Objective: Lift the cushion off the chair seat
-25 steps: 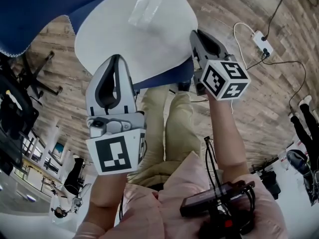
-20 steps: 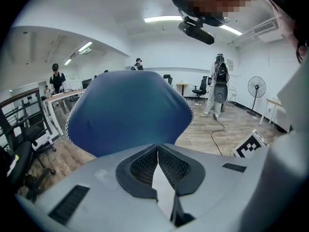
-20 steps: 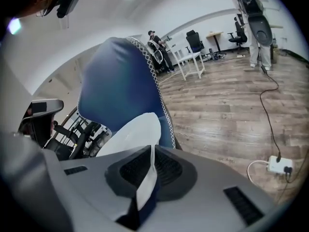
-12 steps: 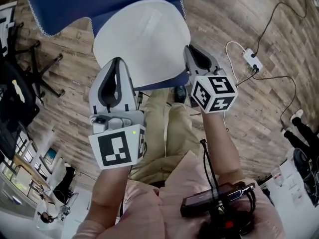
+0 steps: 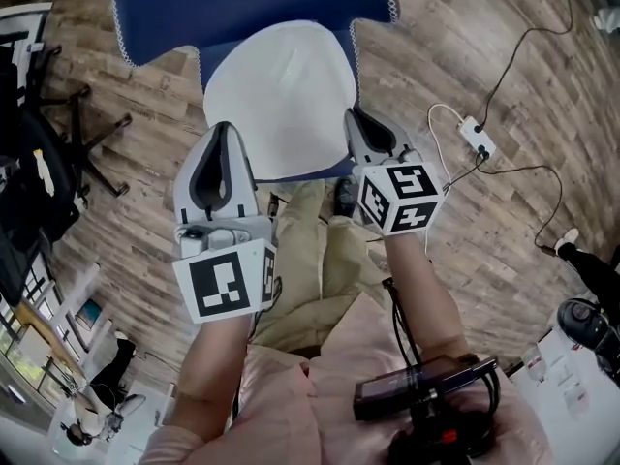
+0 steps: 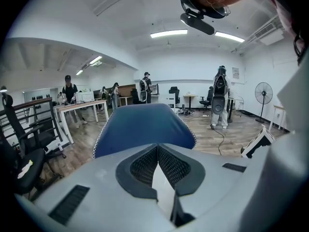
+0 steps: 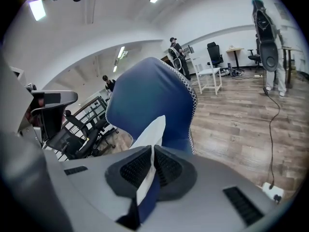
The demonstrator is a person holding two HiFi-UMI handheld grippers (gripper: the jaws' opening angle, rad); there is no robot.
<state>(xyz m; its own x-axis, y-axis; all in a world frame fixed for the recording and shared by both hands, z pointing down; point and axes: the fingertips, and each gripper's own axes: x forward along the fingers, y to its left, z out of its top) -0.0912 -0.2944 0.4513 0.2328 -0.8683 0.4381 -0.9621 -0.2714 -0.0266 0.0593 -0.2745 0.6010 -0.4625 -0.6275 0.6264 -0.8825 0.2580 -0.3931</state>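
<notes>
Holding the white cushion (image 5: pixel 279 95) by its near edge, just in front of the blue chair (image 5: pixel 242 8) and its backrest. Pinched tight near the cushion's left corner with the left tongs (image 5: pixel 221 134), white fabric between the jaws. Pinched likewise near its right corner with the right tongs (image 5: pixel 355 122), catching white top and blue underside. Cannot tell whether clear of the seat.

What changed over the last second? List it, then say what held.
The cushion now shows smaller and lower in the head view, and the blue chair has come fully into view above it, though the camera itself may have shifted. The right gripper shows closer to the left gripper. Unchanged: both grippers are shut on the cushion's edges, and nothing was let go.
</notes>
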